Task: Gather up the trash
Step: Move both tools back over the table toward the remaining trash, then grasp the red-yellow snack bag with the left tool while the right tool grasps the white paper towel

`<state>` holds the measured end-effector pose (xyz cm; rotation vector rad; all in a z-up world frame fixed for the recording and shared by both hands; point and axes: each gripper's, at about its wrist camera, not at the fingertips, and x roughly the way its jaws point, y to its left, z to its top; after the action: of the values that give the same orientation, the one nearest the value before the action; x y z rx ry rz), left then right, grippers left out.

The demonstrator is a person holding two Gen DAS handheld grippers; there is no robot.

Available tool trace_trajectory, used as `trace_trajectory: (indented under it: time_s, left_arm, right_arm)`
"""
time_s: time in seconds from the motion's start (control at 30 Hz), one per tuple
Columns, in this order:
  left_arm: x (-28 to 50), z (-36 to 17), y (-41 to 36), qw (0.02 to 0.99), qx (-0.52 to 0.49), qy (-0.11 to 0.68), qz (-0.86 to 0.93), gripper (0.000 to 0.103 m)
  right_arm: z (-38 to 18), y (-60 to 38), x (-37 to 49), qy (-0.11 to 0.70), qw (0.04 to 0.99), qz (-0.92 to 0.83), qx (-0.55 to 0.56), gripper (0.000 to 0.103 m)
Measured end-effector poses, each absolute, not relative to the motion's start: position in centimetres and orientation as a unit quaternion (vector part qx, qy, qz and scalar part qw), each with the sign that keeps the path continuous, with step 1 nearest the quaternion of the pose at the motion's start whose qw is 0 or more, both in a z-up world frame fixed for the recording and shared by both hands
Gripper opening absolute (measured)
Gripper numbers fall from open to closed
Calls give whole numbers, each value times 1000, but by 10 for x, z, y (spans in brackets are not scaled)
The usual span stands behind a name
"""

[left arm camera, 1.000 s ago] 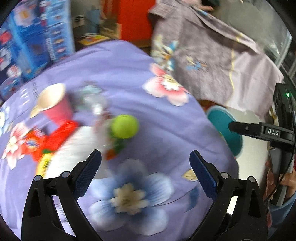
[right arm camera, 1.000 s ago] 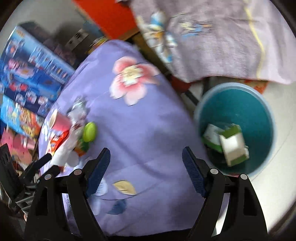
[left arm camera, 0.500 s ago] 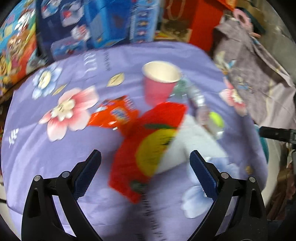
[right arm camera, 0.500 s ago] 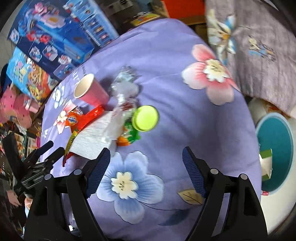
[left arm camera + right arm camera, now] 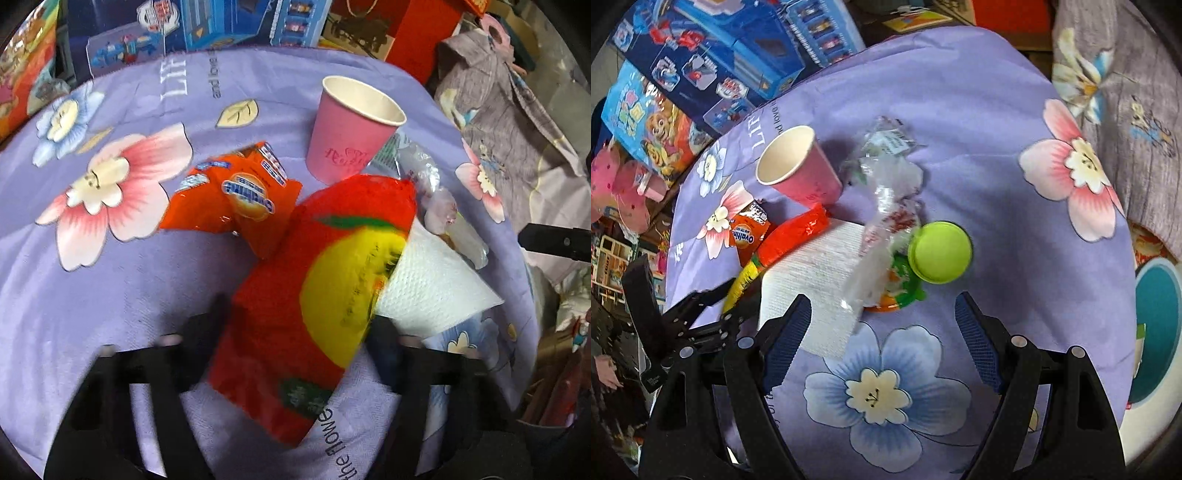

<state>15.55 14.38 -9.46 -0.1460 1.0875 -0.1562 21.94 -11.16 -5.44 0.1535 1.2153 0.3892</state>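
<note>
Purple floral tablecloth (image 5: 979,122) covers a round-edged table; cloth drops off at the right edge, where a teal bin (image 5: 1156,325) sits below on the floor. Open cloth on the near and right side of the pile, toy boxes (image 5: 713,59) crowd the far edge.

Trash clustered mid-table, all touching or overlapping:
- red/yellow glossy plastic bag (image 5: 314,295), biggest piece, lying flat, partly over a white textured paper napkin (image 5: 428,284)
- crumpled clear plastic wrap (image 5: 886,206), draped over napkin
- pink paper cup (image 5: 351,129), upright, cone-shaped, white inside
- orange foil sachet (image 5: 236,192), creased, just left of the bag
- lime-green round lid (image 5: 940,251), smooth, at the right of the pile

Left gripper (image 5: 295,336): jaws apart on both sides of the red bag's near end (motion-blurred, contact not clear, can't tell if it's gripping).

Right gripper (image 5: 882,328): wide open, holding nothing, hovering over the blue flower print near the napkin corner.
</note>
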Motion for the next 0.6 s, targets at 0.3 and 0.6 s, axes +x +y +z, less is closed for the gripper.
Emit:
trace_trajectory:
  time_s: [0.3, 0.6]
  left_arm:
    - [141, -95, 161, 852, -91, 510, -76, 7]
    - [140, -103, 179, 847, -109, 516, -71, 8]
  right_arm:
    - [-60, -56, 231, 574, 787, 222, 45, 77]
    - [-92, -15, 250, 606, 759, 233, 49, 77]
